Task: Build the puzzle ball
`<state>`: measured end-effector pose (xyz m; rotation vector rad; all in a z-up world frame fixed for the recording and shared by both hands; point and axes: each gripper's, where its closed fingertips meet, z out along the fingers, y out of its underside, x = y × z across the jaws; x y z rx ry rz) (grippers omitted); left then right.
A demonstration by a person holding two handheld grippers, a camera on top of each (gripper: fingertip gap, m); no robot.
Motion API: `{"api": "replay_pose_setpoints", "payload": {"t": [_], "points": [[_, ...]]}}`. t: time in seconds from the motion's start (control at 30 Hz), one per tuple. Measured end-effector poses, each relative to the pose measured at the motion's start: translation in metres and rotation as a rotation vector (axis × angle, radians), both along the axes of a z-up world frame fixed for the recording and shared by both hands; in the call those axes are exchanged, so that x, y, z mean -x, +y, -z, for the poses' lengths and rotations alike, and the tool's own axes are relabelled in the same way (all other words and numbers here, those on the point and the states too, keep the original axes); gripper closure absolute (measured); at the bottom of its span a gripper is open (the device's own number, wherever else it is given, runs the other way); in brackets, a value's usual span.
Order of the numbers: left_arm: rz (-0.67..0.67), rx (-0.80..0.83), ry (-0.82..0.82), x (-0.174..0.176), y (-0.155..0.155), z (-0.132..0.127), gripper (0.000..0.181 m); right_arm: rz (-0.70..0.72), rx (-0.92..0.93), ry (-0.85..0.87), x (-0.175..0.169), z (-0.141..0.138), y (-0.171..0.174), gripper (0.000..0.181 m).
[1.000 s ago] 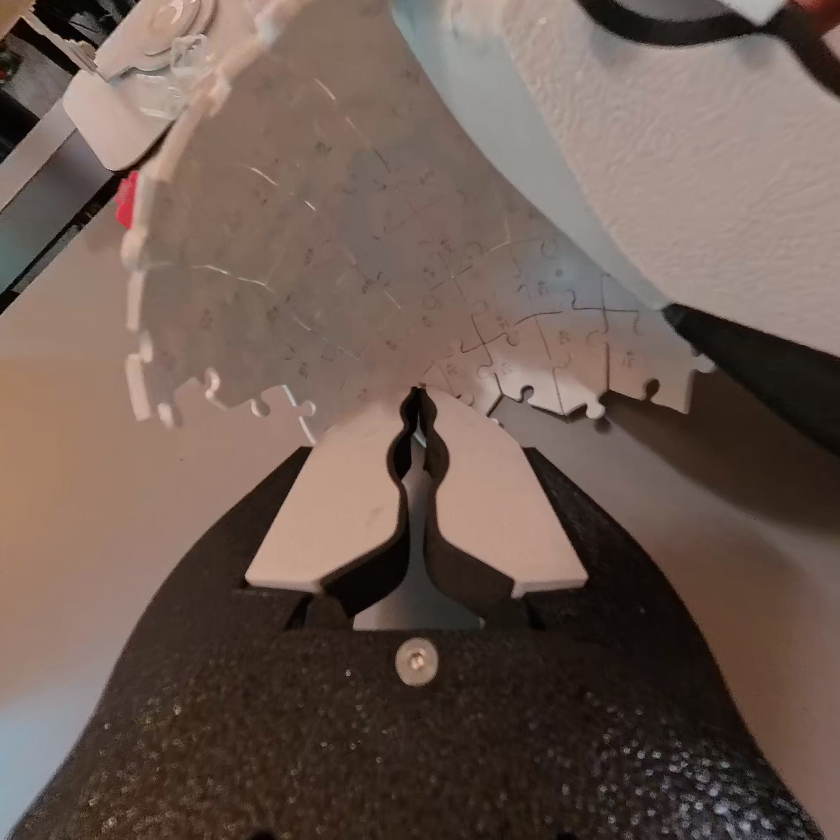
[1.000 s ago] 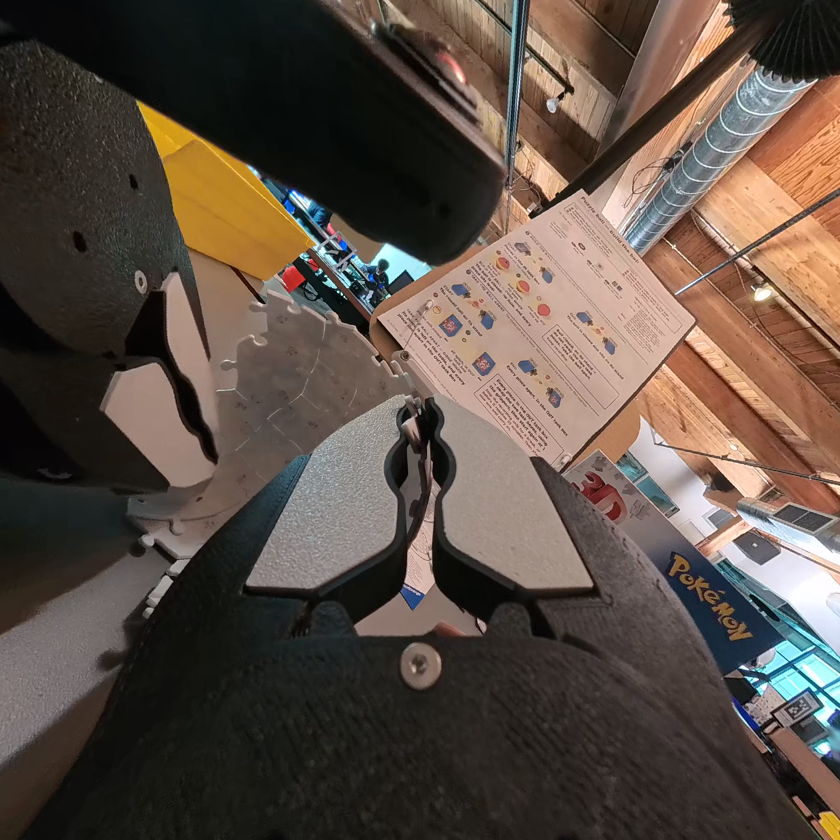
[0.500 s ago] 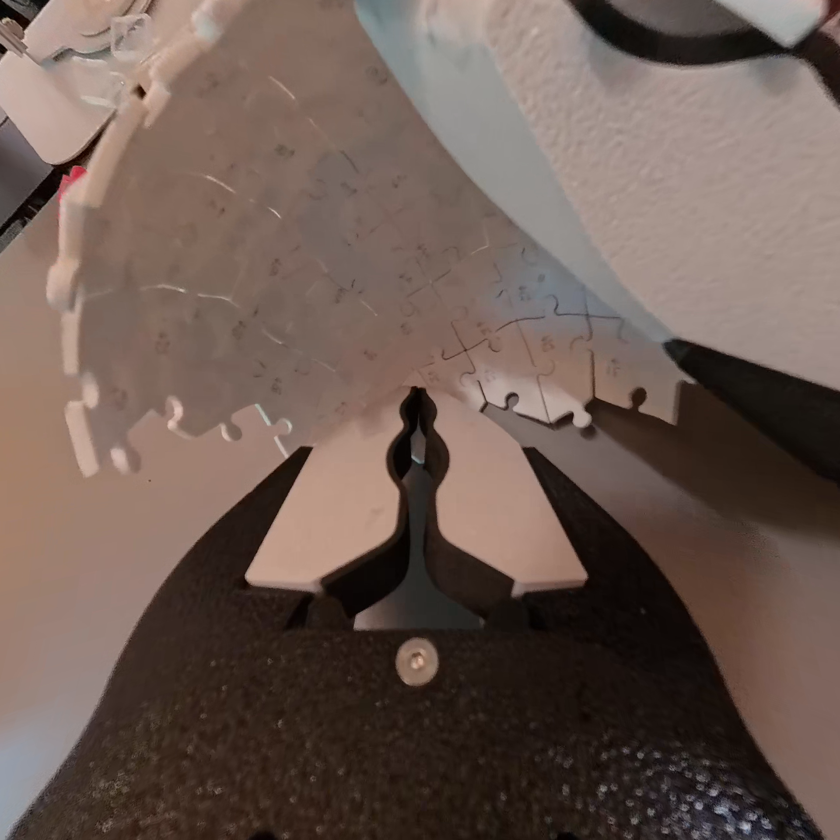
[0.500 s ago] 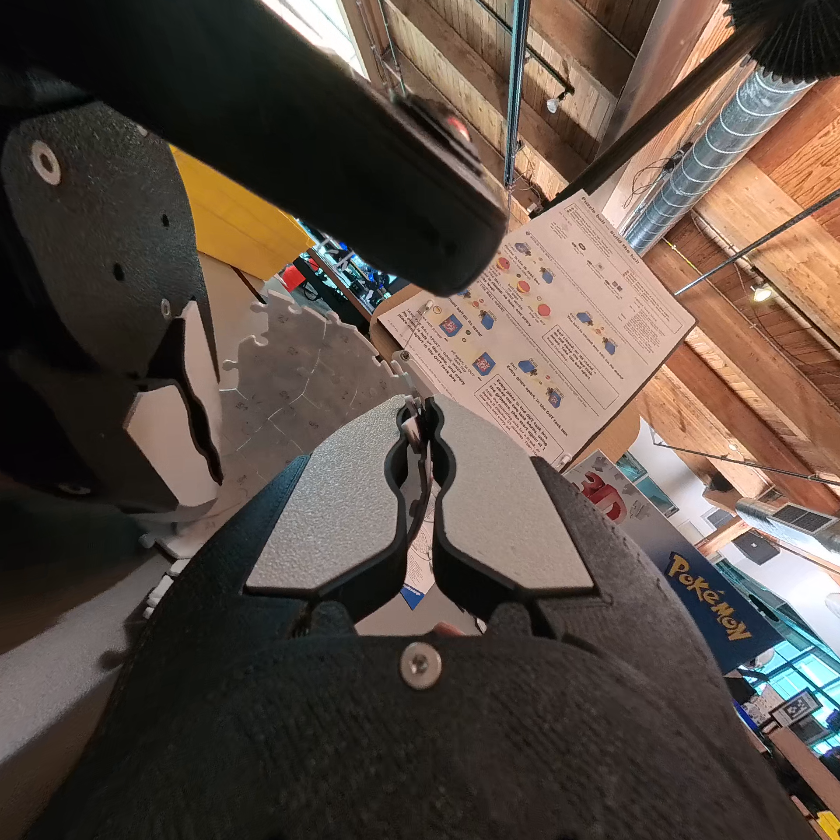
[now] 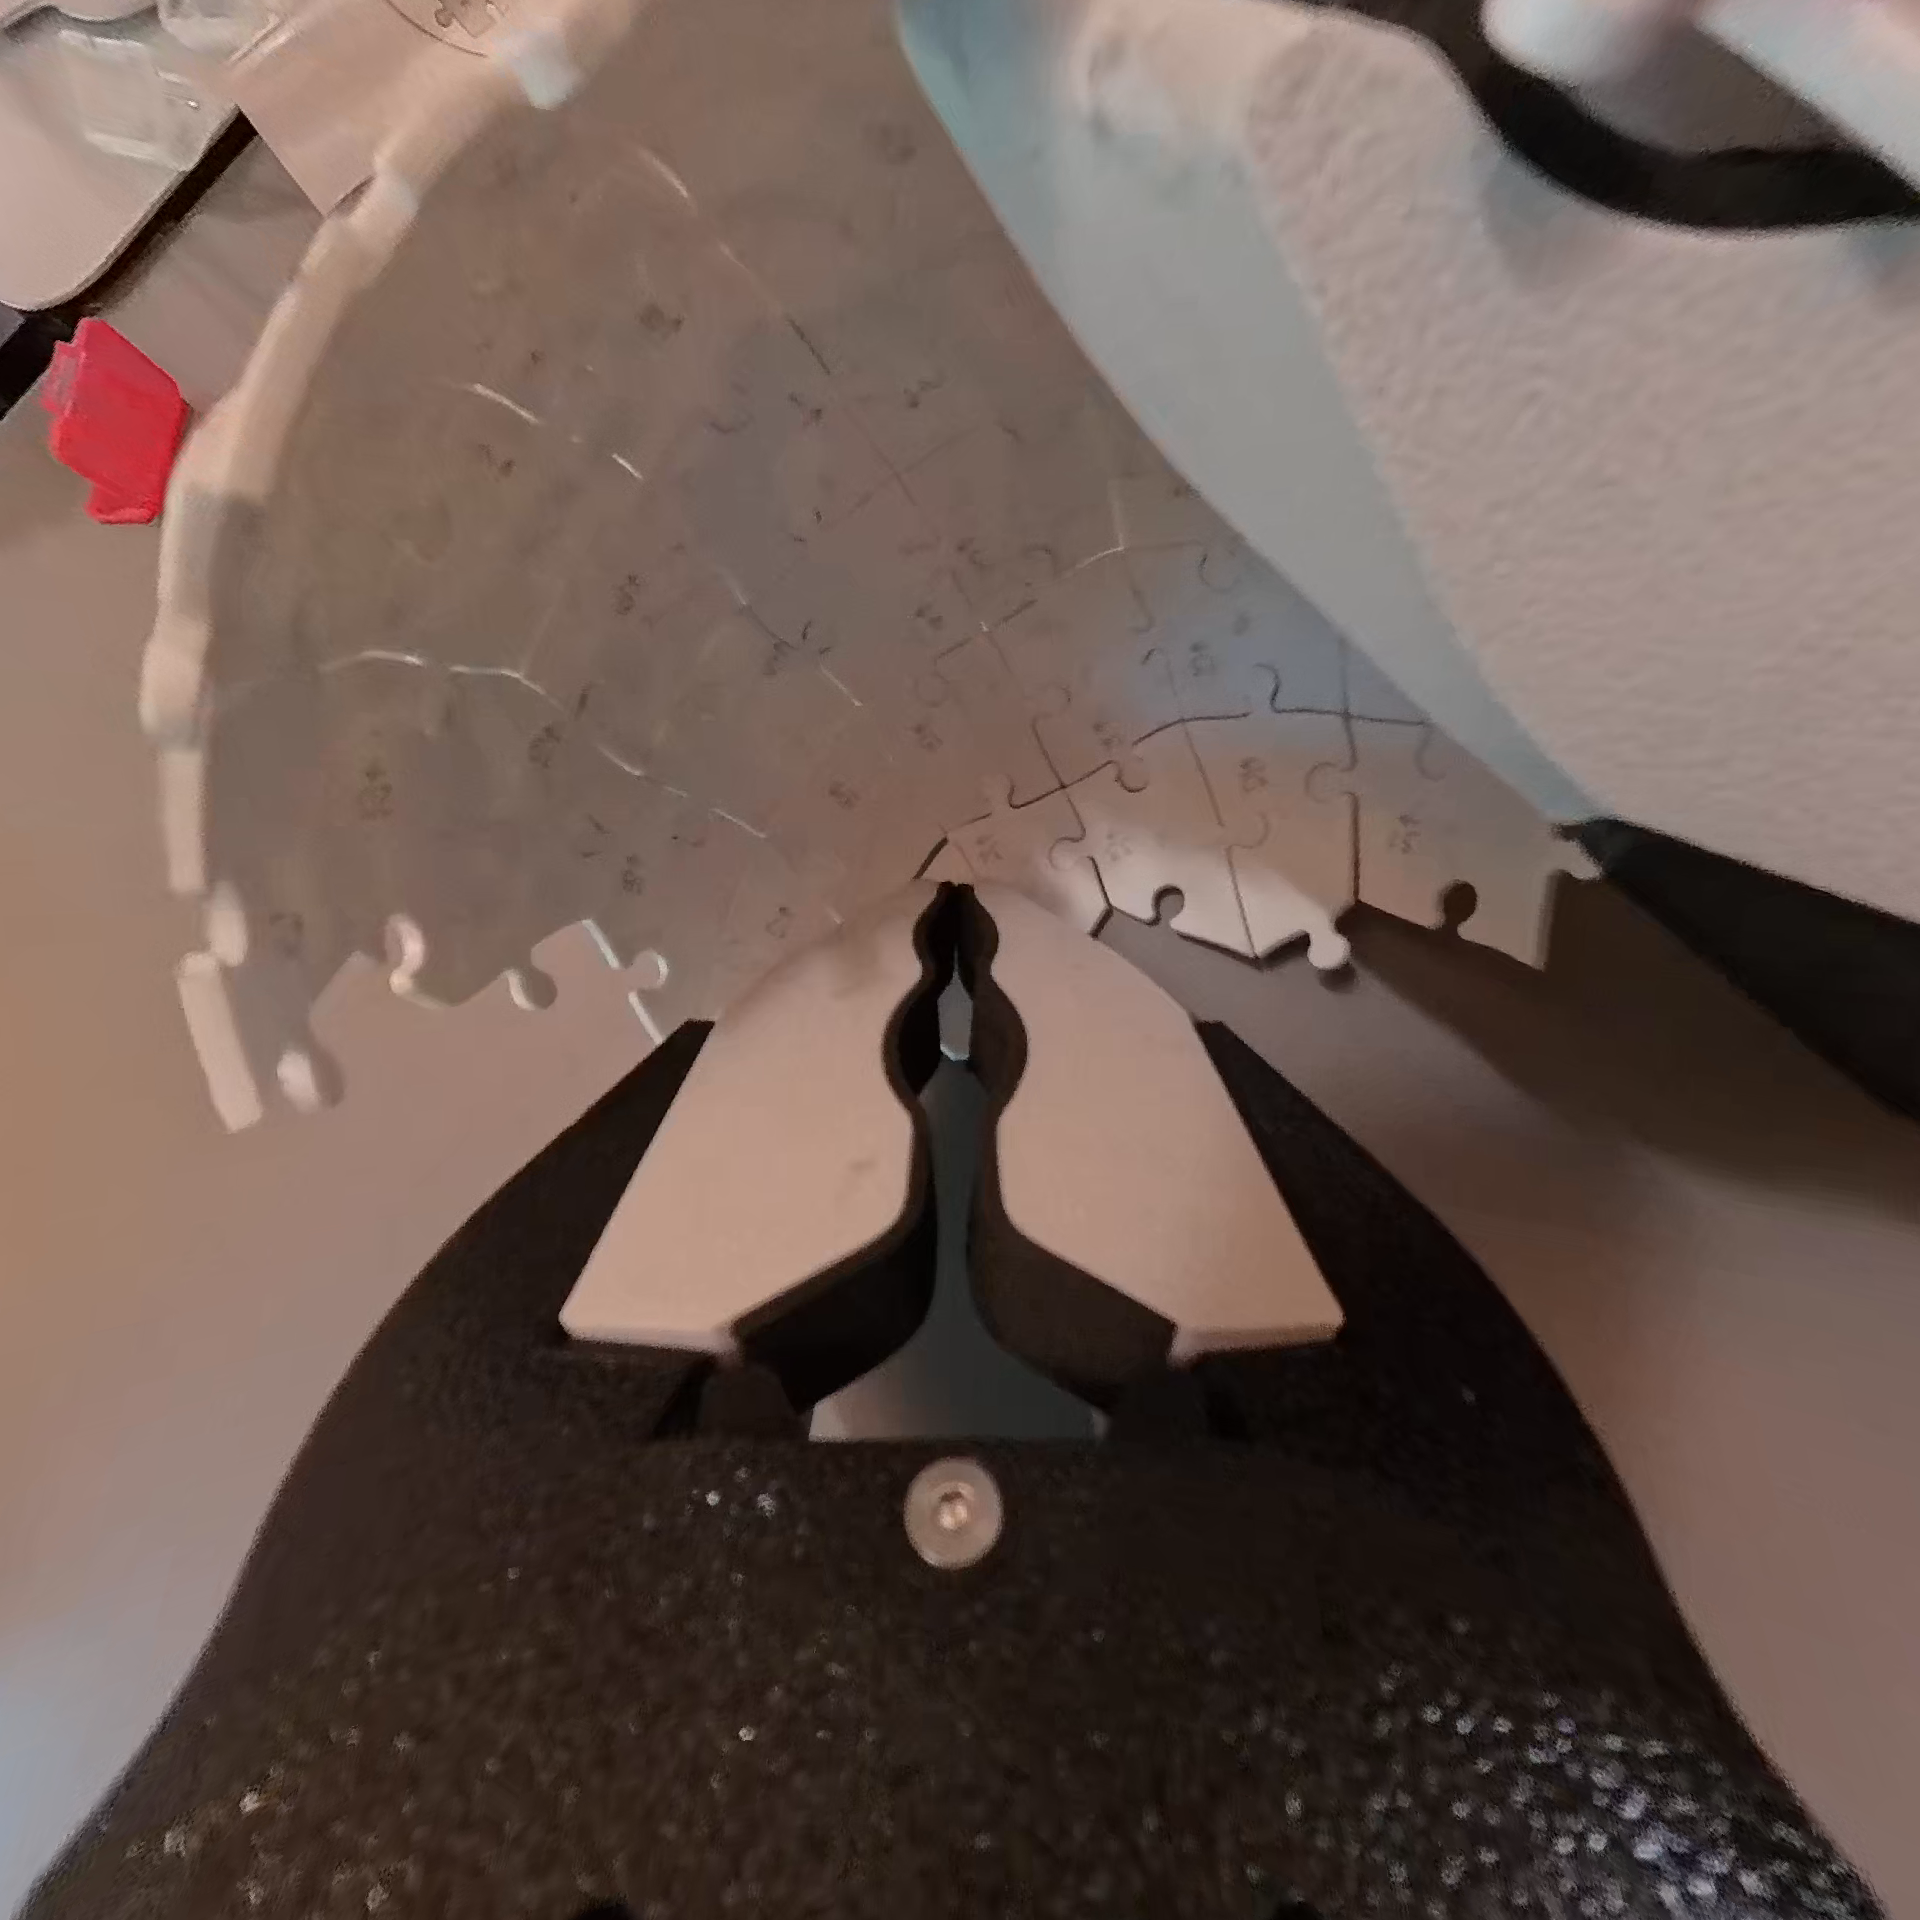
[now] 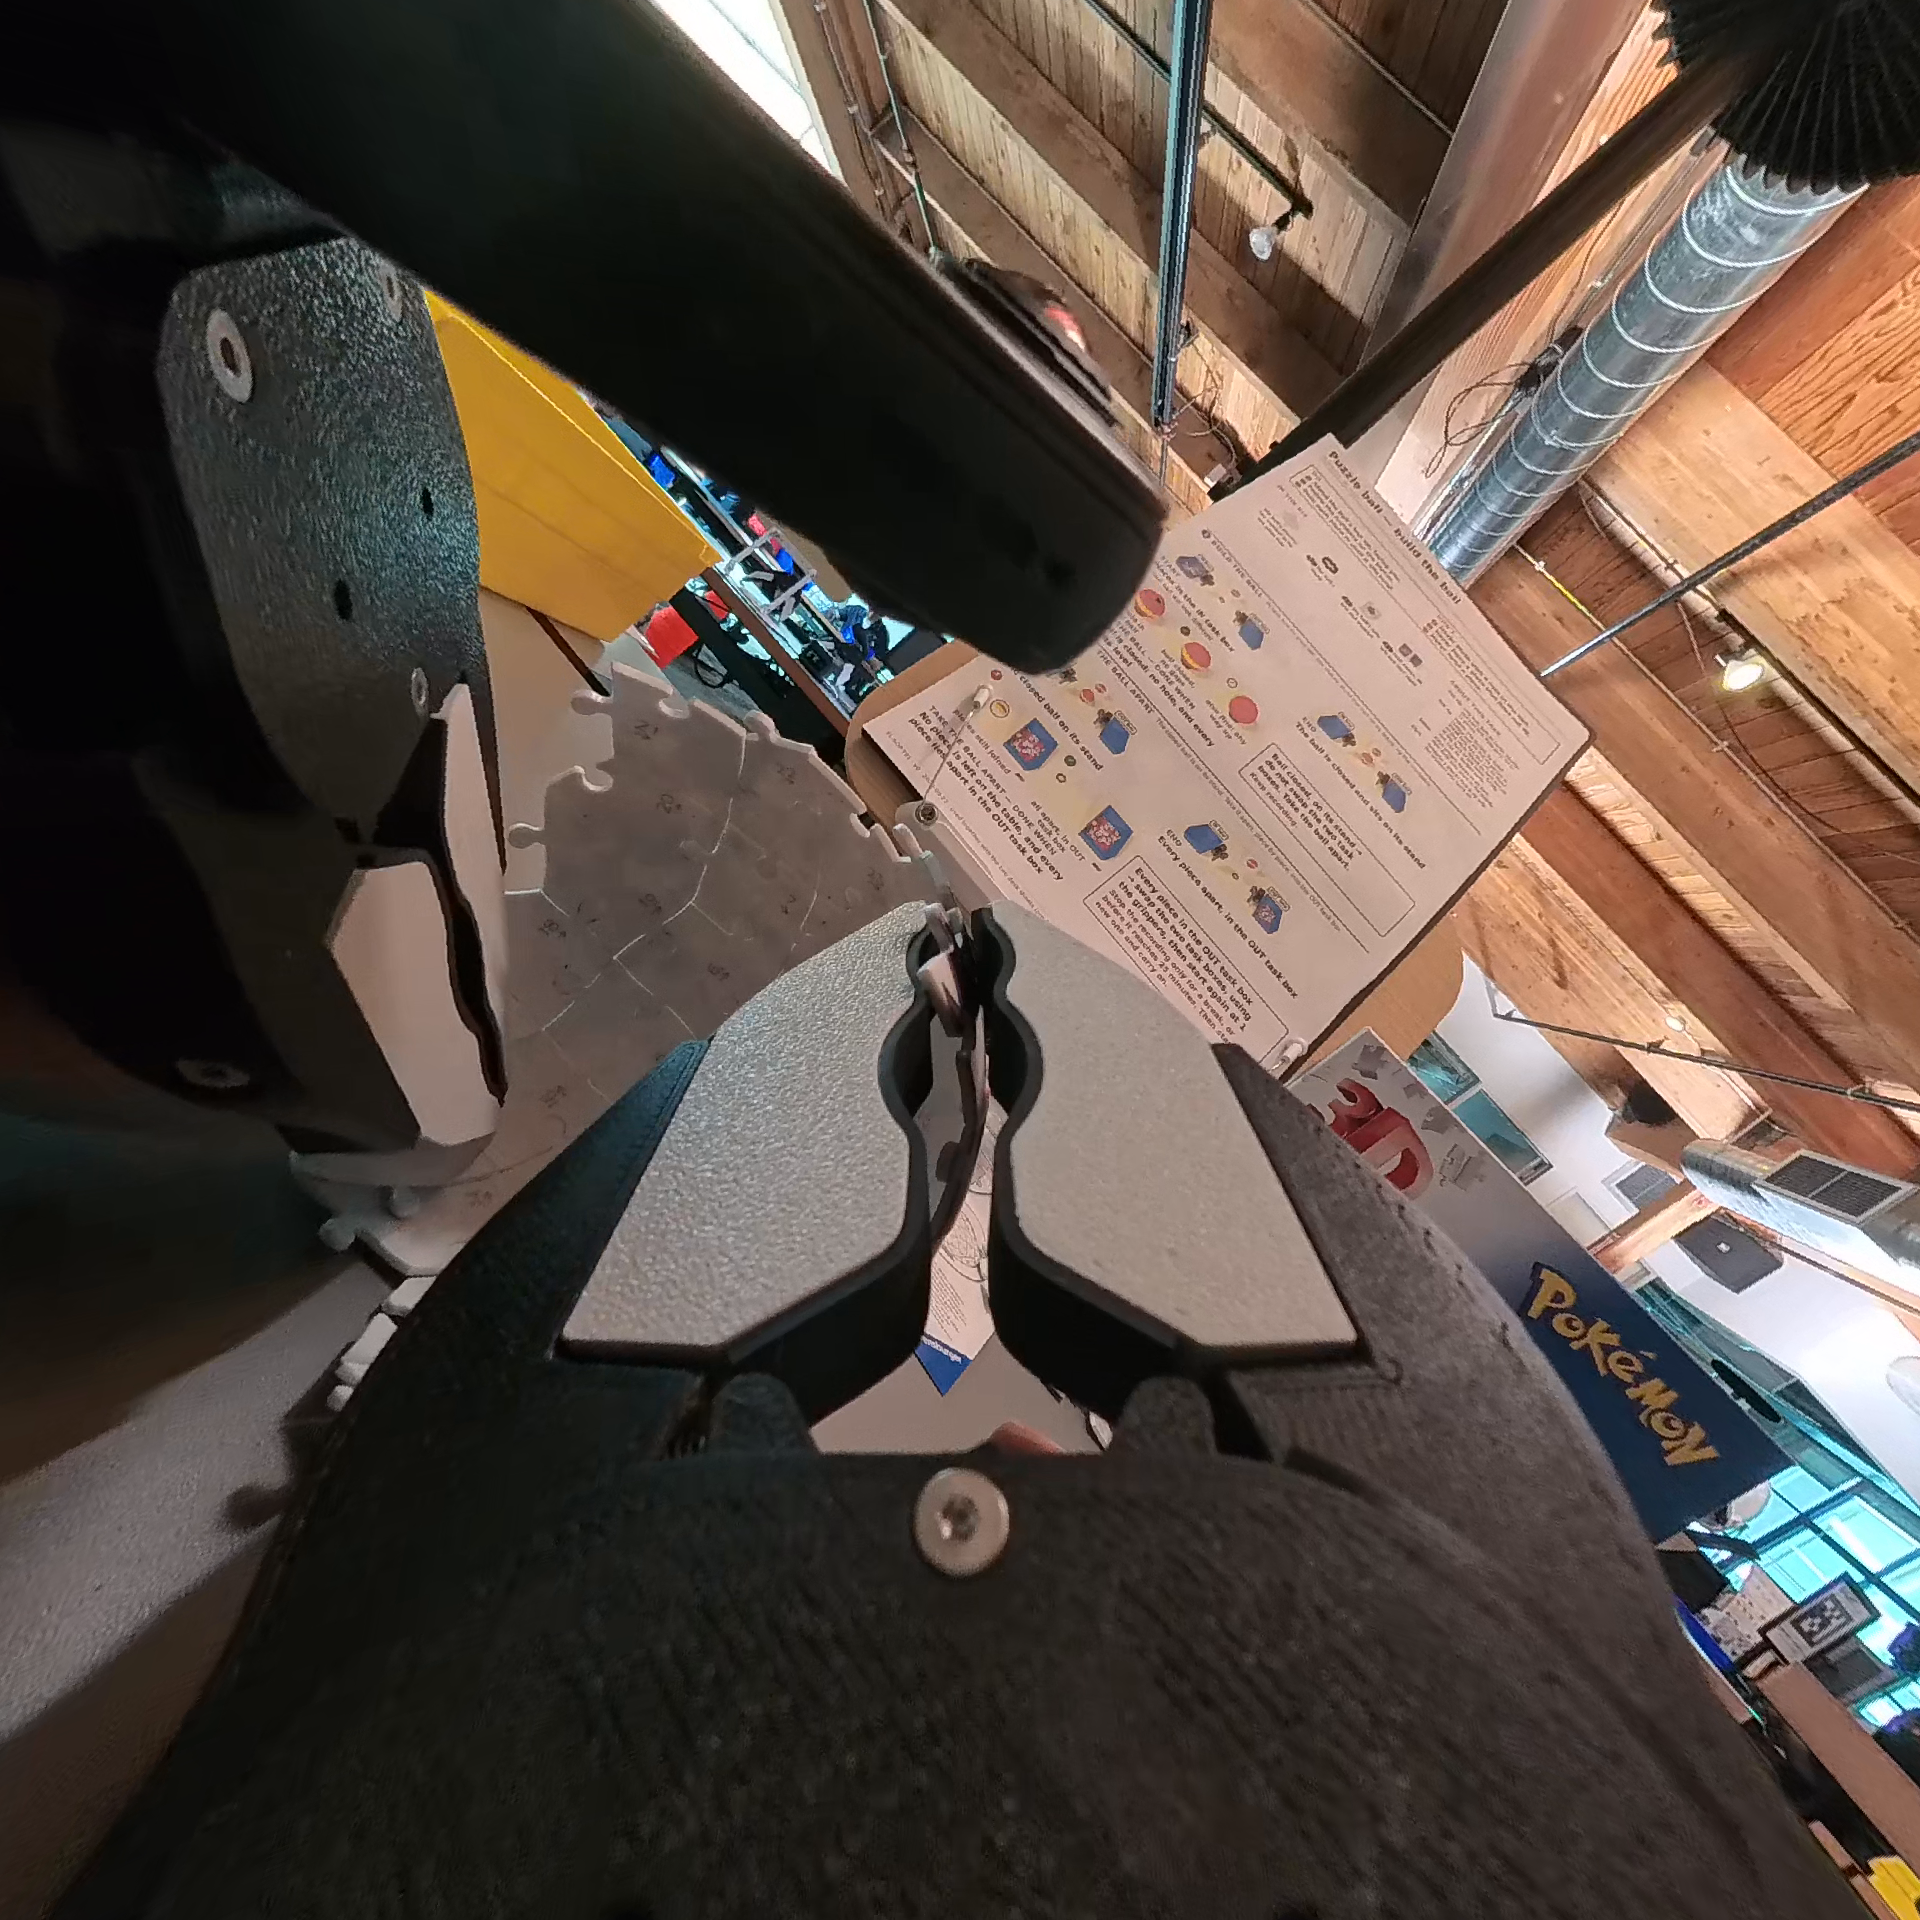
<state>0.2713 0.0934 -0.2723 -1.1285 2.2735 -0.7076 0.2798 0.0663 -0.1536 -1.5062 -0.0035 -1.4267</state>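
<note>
A curved shell of joined puzzle pieces [image 5: 644, 623], grey-white and numbered on the side I see, hangs above the table. My left gripper [image 5: 956, 920] is shut on its lower edge. The shell also shows in the right wrist view [image 6: 686, 883], where the left gripper [image 6: 480, 1081] grips it from the left. My right gripper [image 6: 961, 966] is shut on a thin puzzle piece [image 6: 951, 982], seen edge-on at the shell's right rim. I cannot tell if that piece is joined to the shell. The right gripper's pale housing [image 5: 1558, 468] covers the shell's upper right.
A small red object [image 5: 114, 436] lies on the tan table [image 5: 208, 1351] at the left, with a white thing [image 5: 73, 156] behind it. An instruction sheet on a board [image 6: 1247, 779], a yellow bin [image 6: 551, 499] and a blue puzzle box [image 6: 1579, 1320] stand beyond. Loose white pieces [image 6: 364, 1340] lie below. Some 12 centimeters of space lies between my two pairs of fingers.
The left gripper has tilted and risen a little in the right wrist view, turning the shell with it. The right gripper has held still. Both stay shut.
</note>
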Motion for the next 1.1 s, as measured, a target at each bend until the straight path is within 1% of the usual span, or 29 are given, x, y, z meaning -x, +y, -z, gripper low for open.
{"api": "replay_pose_setpoints", "payload": {"t": [0.13, 0.2, 0.33, 0.47, 0.6, 0.73, 0.97, 1.1], "points": [[0.025, -0.033, -0.018, -0.002, 0.0, 0.0, 0.181, 0.0, 0.0, 0.001, 0.0, 0.0, 0.0, 0.176], [0.017, -0.03, -0.013, -0.002, 0.0, 0.0, 0.181, 0.001, 0.0, 0.002, 0.0, 0.0, 0.0, 0.176], [-0.014, 0.02, -0.003, -0.002, 0.0, 0.0, 0.181, 0.002, -0.001, 0.002, 0.0, 0.0, 0.0, 0.176], [-0.005, 0.038, -0.025, -0.002, 0.0, 0.0, 0.181, 0.002, -0.003, 0.003, 0.0, 0.0, 0.0, 0.176], [-0.016, 0.103, -0.041, -0.003, 0.0, -0.002, 0.181, 0.003, -0.003, 0.004, 0.0, 0.0, -0.001, 0.176], [0.0, 0.054, -0.124, -0.003, 0.003, -0.011, 0.181, 0.002, -0.003, 0.004, 0.0, 0.0, -0.001, 0.176], [0.057, 0.03, -0.089, 0.001, -0.005, -0.005, 0.181, 0.0, -0.003, 0.002, 0.0, 0.0, 0.0, 0.176], [0.07, -0.011, -0.066, 0.001, -0.004, 0.0, 0.181, 0.001, -0.003, 0.002, 0.0, 0.0, 0.0, 0.176]]}}
